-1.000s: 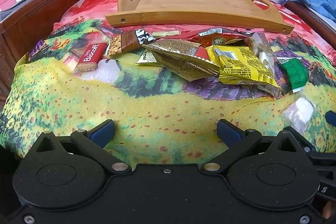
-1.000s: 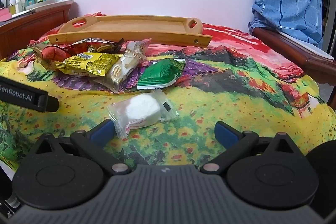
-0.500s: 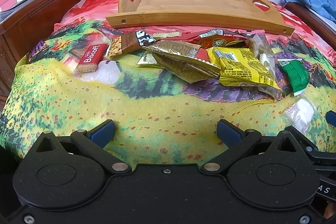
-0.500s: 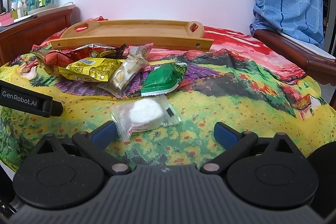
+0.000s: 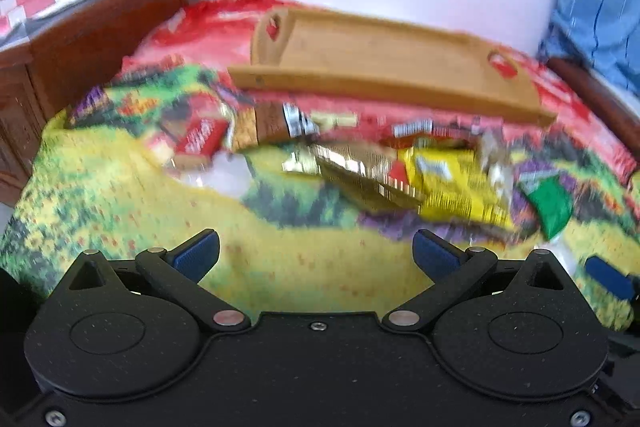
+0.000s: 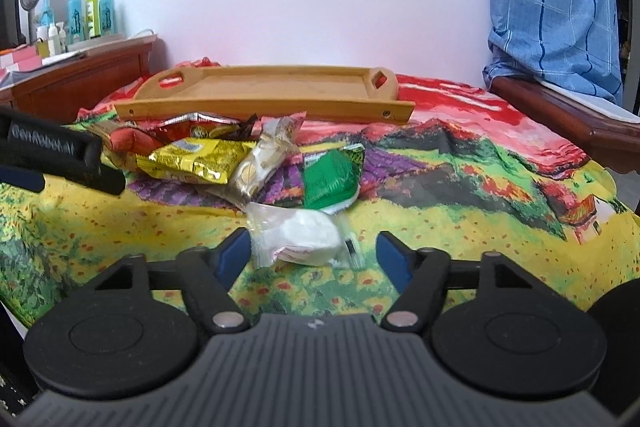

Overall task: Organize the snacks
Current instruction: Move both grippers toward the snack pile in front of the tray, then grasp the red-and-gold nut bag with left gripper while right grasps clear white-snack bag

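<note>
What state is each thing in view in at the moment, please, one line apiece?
Wooden tray: empty, flat on the bed behind the snacks.
White snack packet: lying on the bedspread, between the right gripper's fingers, right pad clear of it.
Green packet: lying just behind the white one.
Yellow packet: in the pile, partly under a clear-wrapped snack.
Right gripper: open, jaws just been closing.
Left gripper: open, holding nothing.

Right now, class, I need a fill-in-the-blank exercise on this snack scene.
1. The wooden tray holds ____ snacks.
2. The white snack packet lies between the fingers of the ____ gripper.
3. The green packet lies just ____ the white one.
4. The left gripper has ____ between its fingers.

Missing: no; right; behind; nothing
</note>
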The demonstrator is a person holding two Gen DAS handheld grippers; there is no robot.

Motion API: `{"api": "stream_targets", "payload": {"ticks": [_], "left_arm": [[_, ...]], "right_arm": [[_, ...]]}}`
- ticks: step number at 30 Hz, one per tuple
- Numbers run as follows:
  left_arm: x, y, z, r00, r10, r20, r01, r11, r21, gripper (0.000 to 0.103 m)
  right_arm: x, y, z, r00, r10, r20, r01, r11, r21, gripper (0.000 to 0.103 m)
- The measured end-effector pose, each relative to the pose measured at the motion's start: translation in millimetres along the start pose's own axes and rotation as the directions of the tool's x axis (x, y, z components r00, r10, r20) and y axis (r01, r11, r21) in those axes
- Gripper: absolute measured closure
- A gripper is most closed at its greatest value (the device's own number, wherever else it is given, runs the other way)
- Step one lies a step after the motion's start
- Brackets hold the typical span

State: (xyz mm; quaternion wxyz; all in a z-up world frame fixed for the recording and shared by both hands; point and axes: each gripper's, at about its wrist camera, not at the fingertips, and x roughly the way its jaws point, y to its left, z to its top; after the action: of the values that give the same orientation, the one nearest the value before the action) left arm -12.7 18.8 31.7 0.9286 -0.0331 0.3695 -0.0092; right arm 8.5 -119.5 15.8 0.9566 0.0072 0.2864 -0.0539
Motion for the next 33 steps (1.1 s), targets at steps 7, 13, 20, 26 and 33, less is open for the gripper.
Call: {"api": "stream_targets", "payload": {"ticks": [7, 13, 20, 26, 33], "left_arm": [[-5.7, -6.1, 13.0, 0.996, -0.03, 0.078, 0.026, 0.998, 0.05, 0.0], [-2.5, -15.1, 16.6, 0.992, -0.053, 0.113, 0.045, 0.996, 0.072, 0.0], [-9.9, -16.2, 8.9, 0.985, -0.107, 0.135, 0.095, 0.992, 0.088, 0.001], [-8.3, -14.3, 14.3, 0.986, -0.06, 0.156, 0.05, 0.996, 0.068, 0.031], [3.6, -22.6, 20.5, 0.989, -0.058, 0.135, 0.039, 0.99, 0.139, 0.049]], "right_arm": [[-0.9, -0.2, 0.4, 1.0, 0.02, 0.007, -0.02, 1.0, 0.005, 0.031], [-1.5, 1.5, -0.7, 1.0, 0.024, 0.004, -0.024, 1.0, 0.0, 0.031], [-0.4, 2.0, -1.3, 1.0, 0.012, 0.0, -0.012, 1.0, 0.001, 0.036], [-1.3, 2.3, -1.3, 1.0, 0.011, 0.009, -0.011, 1.0, -0.007, 0.044], [-1.5, 2.4, -1.6, 1.0, 0.013, 0.01, -0.013, 1.0, -0.005, 0.045]]}}
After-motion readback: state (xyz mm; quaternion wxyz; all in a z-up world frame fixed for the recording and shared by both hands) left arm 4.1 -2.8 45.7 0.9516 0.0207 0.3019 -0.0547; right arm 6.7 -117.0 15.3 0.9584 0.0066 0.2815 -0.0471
